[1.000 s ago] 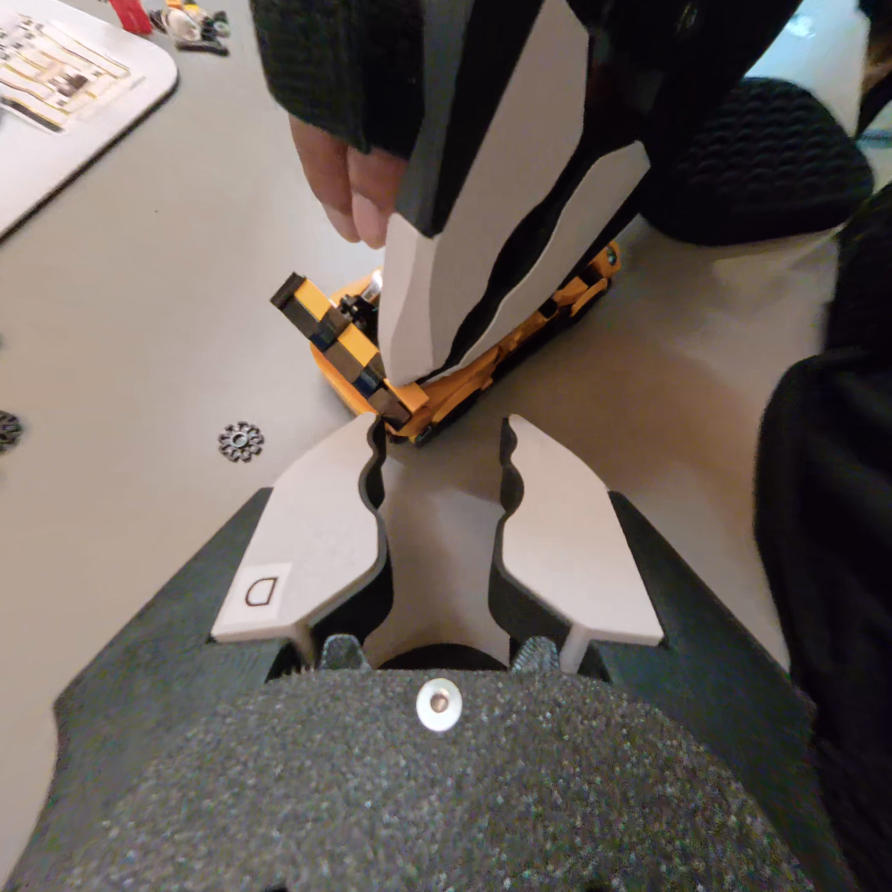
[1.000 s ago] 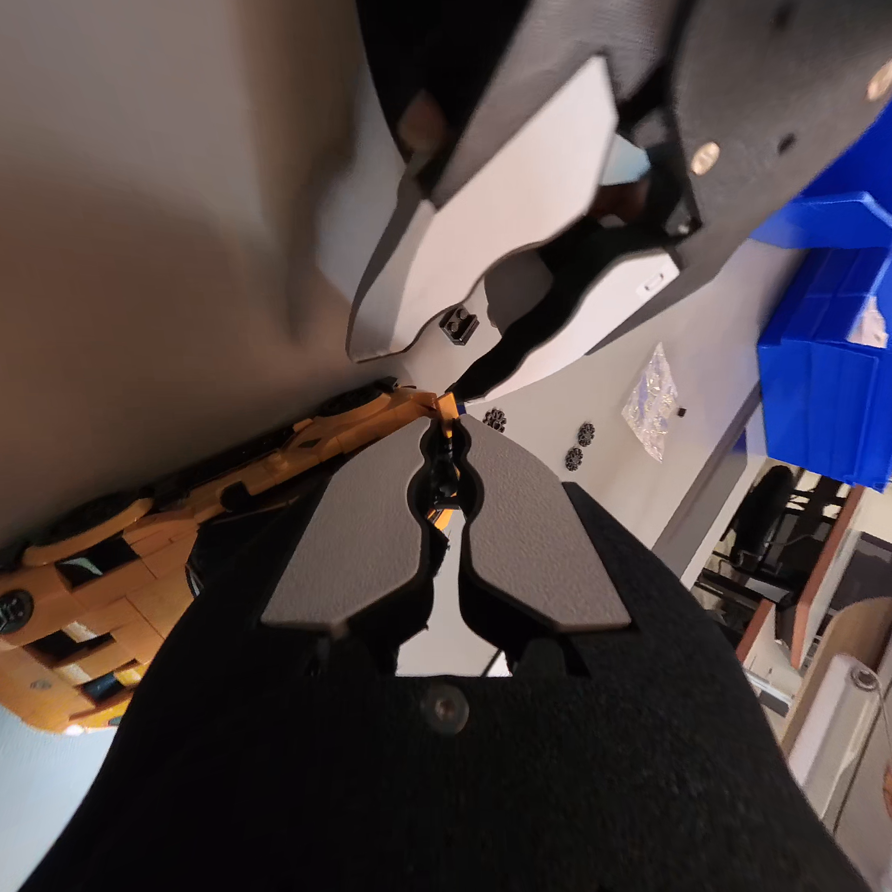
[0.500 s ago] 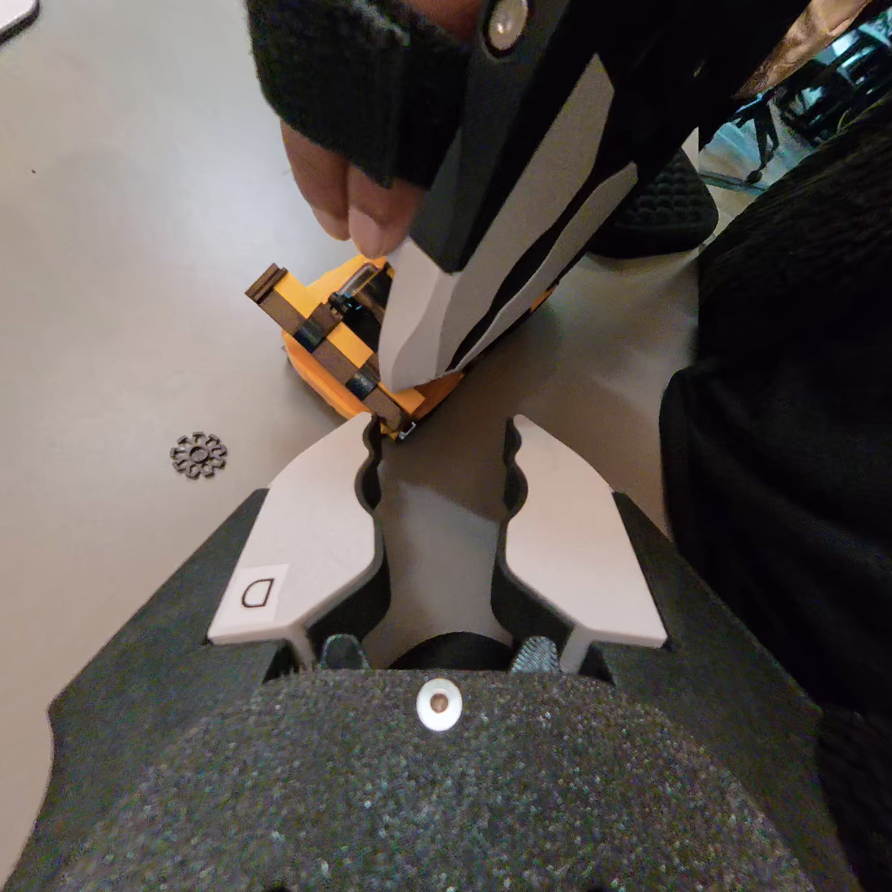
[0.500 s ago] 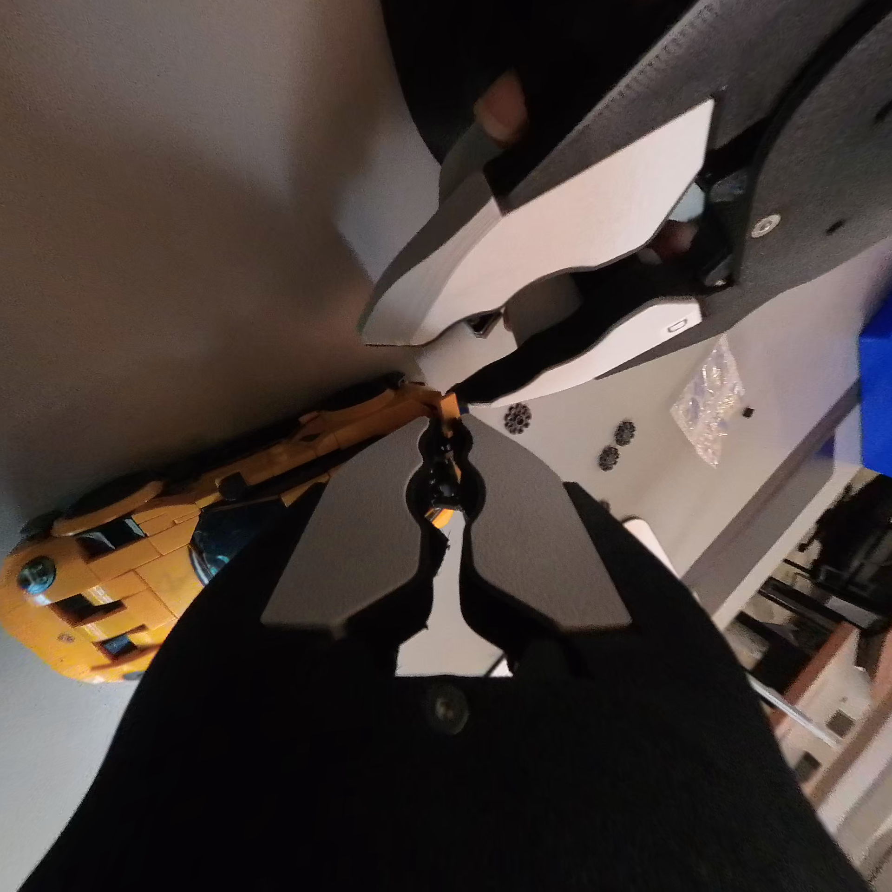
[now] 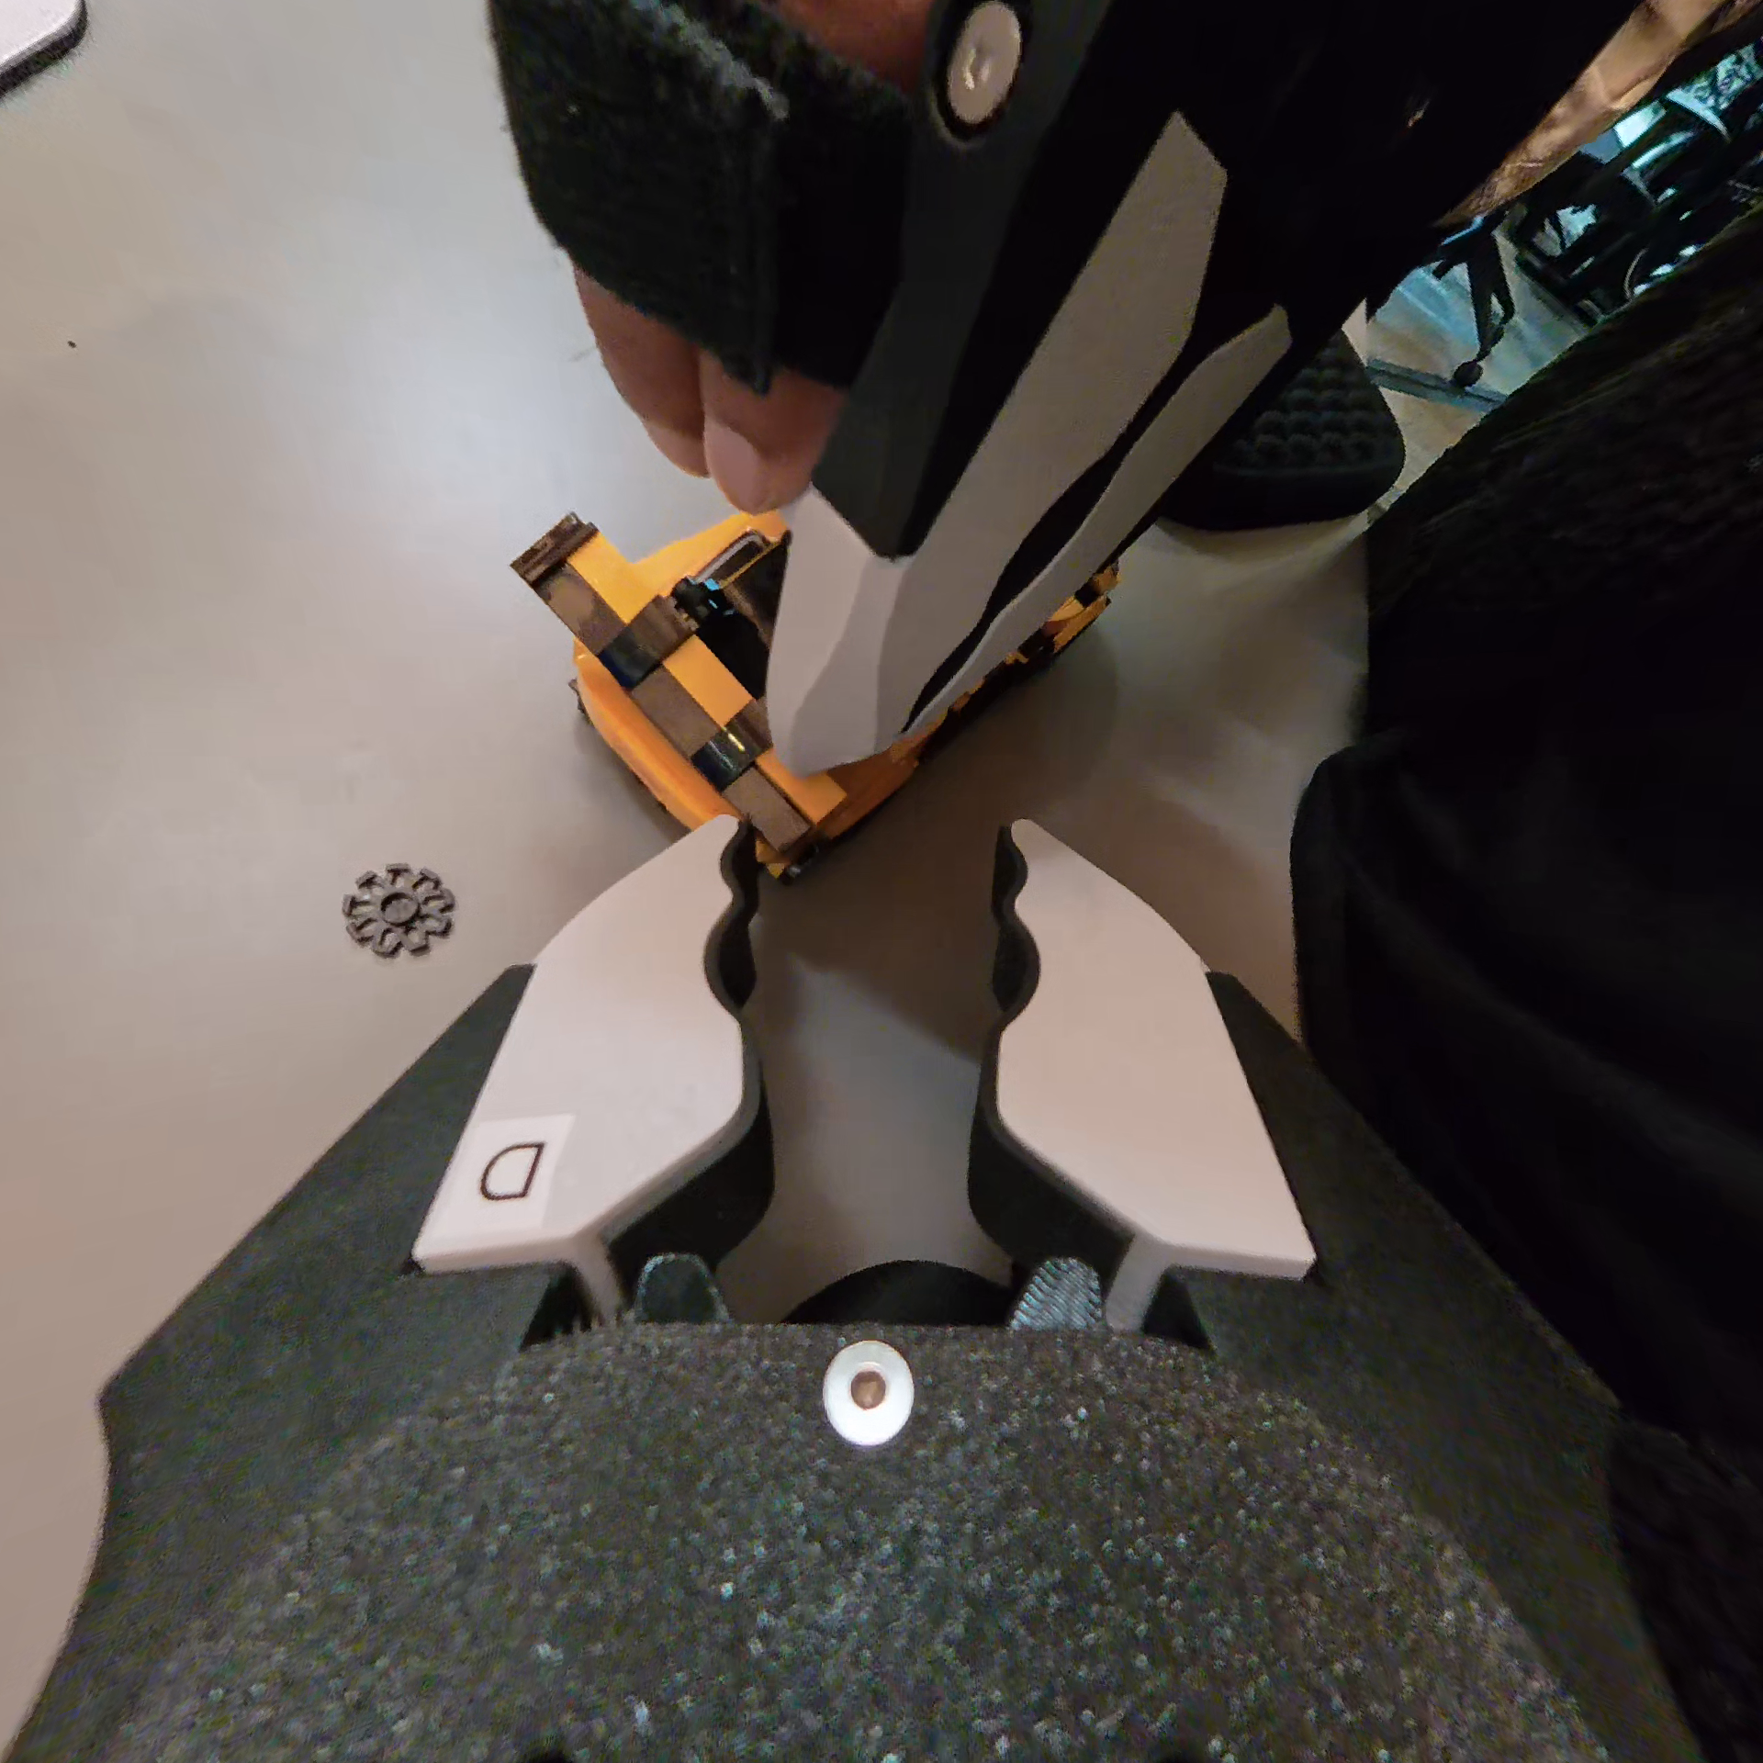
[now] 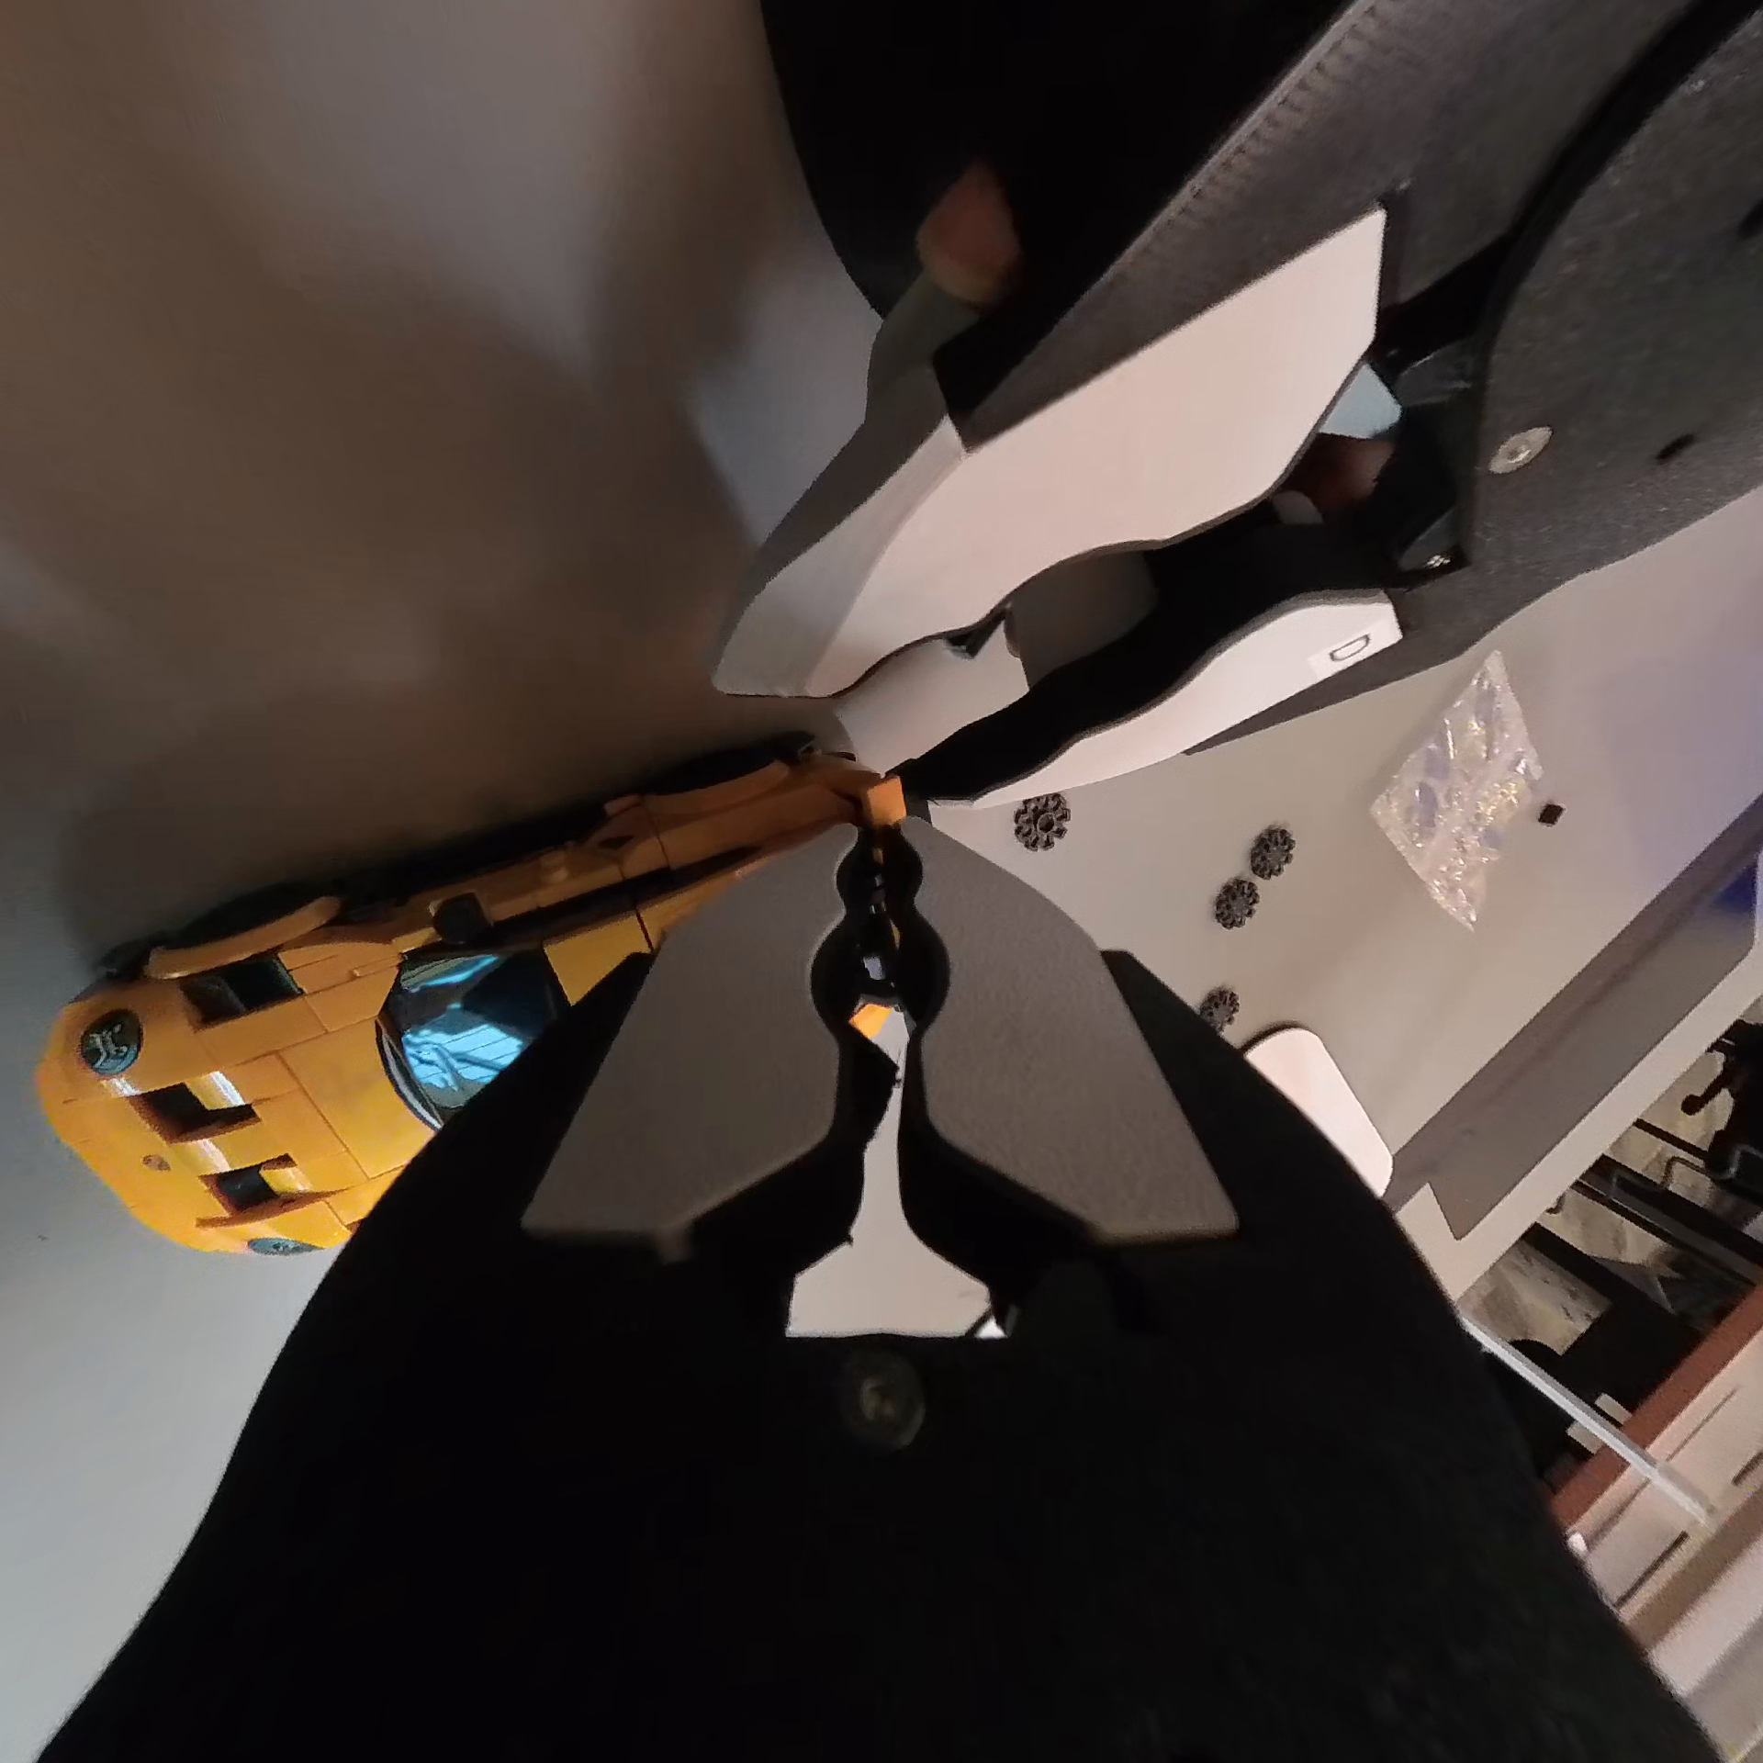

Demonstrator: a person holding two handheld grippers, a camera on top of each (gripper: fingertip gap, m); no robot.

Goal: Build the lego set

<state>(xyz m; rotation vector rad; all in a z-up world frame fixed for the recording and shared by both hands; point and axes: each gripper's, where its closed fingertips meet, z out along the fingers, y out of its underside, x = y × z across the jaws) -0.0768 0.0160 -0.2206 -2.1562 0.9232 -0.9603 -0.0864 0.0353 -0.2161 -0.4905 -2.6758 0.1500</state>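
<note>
Right tool point(image 6: 882, 840): fingers together, clamped on the rear of the yellow-orange brick-built sports car point(image 6: 315, 1068). It grips a thin dark part at the tail, just behind the orange corner brick; exactly which piece sits between the pads is hidden in shadow.

Left tool point(image 5: 873, 840): fingers apart, nothing between them. Its left fingertip touches, or all but touches, the lower end of the striped grey, black and yellow rear wing bar point(image 5: 668, 696). From the right wrist view that tip meets the car's tail corner.

Position: the car lies on the pale grey worktop point(image 5: 238, 477), tail just ahead of my open left tool, body running off beneath the right tool. Whether the tail is raised off the surface, I cannot tell.

Heading: long axis runs from the rounded nose with its round badge, past the blue-tinted windscreen point(image 6: 467, 1030), back to the wing. Nose points away from both tools; tail faces them.

Step, as I judge it: rear-end work, the right tool steadying the body while the left sets up on the wing. Next move likely calls for a gentle close on, or press against, the wing bar, square to it, without levering it off.

Loose flat black gear-shaped wheel piece point(image 5: 399, 908) lies to the left, apart from the car; more point(image 6: 1250, 878) sit beyond, near a crumpled clear plastic bag point(image 6: 1460, 792).
</note>
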